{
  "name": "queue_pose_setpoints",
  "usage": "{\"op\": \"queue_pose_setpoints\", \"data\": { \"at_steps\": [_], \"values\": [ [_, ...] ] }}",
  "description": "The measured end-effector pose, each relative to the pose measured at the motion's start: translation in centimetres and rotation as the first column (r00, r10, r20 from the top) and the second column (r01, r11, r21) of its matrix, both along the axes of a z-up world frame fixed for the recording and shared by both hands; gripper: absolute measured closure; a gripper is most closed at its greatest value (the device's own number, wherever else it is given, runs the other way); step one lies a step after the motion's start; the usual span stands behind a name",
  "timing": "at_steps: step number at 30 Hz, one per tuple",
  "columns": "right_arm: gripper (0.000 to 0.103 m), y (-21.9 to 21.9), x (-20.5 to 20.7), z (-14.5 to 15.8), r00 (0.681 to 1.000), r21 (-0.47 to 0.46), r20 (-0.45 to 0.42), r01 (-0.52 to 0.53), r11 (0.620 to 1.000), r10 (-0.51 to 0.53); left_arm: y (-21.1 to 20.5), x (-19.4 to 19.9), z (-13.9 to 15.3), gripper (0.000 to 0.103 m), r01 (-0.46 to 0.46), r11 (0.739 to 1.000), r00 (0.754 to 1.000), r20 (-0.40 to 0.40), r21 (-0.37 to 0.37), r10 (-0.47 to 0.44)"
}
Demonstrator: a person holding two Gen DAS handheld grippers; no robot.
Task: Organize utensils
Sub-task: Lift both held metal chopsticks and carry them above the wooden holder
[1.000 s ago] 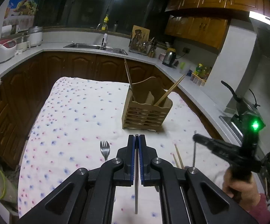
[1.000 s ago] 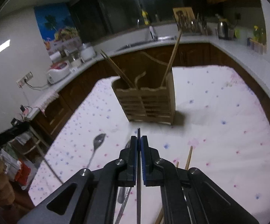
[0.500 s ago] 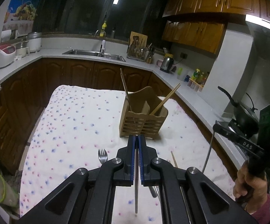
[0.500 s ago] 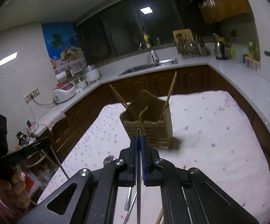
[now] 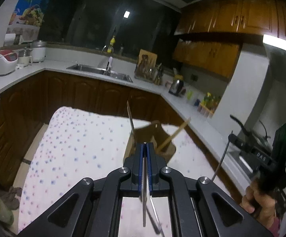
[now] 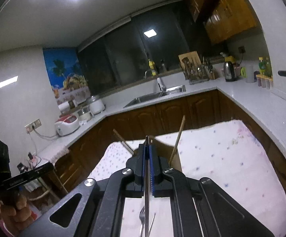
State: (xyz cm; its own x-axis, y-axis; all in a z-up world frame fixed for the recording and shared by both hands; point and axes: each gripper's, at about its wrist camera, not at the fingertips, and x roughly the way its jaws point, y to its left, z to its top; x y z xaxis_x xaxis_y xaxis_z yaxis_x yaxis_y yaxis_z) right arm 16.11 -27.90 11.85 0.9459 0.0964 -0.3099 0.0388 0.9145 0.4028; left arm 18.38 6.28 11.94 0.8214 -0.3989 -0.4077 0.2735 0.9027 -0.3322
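Observation:
My left gripper (image 5: 145, 147) is shut on a thin metal utensil (image 5: 144, 203) that hangs down between the fingers. My right gripper (image 6: 147, 148) is shut on a thin metal utensil (image 6: 146, 207); it also shows in the left wrist view (image 5: 221, 158), hanging below the gripper. The wooden utensil holder (image 5: 152, 138) stands on the dotted tablecloth (image 5: 73, 148) beyond both grippers, with two chopsticks (image 5: 174, 134) leaning out of it. In the right wrist view the holder (image 6: 164, 150) is partly hidden by the fingers. A fork (image 6: 142, 217) lies on the cloth below.
Kitchen counters wrap around the table, with a sink (image 5: 101, 72), rice cookers (image 5: 3, 62), a kettle (image 5: 175, 85) and a knife rack (image 5: 145, 67). A pan (image 5: 247, 130) sits on the stove at the right.
Both grippers have risen and tilted up, each still holding its utensil. The holder and table now sit lower in both views, and the spoon and loose chopsticks have dropped out of sight.

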Motion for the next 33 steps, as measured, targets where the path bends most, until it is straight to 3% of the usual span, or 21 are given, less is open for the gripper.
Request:
{"op": "queue_pose_setpoints", "data": {
  "at_steps": [12,22,33],
  "values": [
    [0.099,-3.3,6.6,2.4,0.991,0.007,0.111,0.079,0.997,-0.079,-0.1,7.3,0.8,0.101,-0.015,0.995,0.992,0.126,-0.097,0.028],
    [0.099,-4.3,12.1,3.3,0.975,-0.051,0.184,0.134,0.990,-0.123,-2.4,15.2,-2.5,0.101,-0.064,0.993,0.983,0.163,-0.100,0.080],
    [0.099,-3.9,14.9,-3.1,0.978,-0.039,0.158,0.147,0.988,-0.139,-6.0,20.6,-8.9,0.101,-0.100,0.990,0.989,0.102,-0.103,0.110]
  ]
}}
